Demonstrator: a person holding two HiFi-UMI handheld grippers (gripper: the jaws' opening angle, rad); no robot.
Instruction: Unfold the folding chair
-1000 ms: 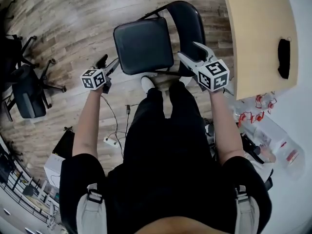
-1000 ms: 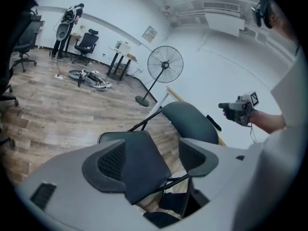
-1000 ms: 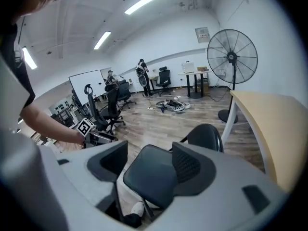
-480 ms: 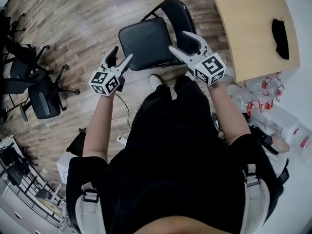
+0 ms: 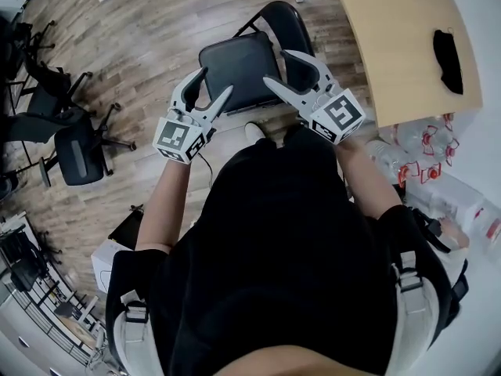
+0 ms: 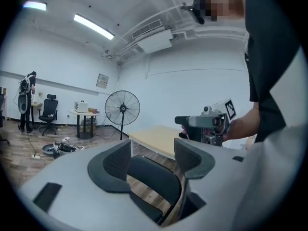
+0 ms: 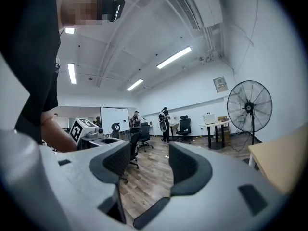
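Underfoot, a plank wood floor (image 5: 141, 45) fills most of the head view, with a pale wooden table (image 5: 391, 45) taking the upper right corner. Directly ahead of the person's legs (image 5: 274, 202), the folding chair (image 5: 239, 69) stands opened out on the floor beside the table, its black seat lying flat and its rounded black back (image 5: 296, 23) raised on the far side. A black office chair (image 5: 78, 151) sits well apart at the left. Both grippers are held up in front of the body, over the chair's near edge and not touching it. The left gripper (image 5: 216, 81) has its jaws partly open, having just been closing, and holds nothing; its own view shows the chair's back through the gap, farther off and untouched. The right gripper (image 5: 275, 66) also stands partly open, its jaws likewise just closing, and is empty too; between them its view shows only floor and distant office chairs. A standing fan (image 6: 122, 108) shows far off in both gripper views. A small dark object (image 5: 448, 53) lies on the table.
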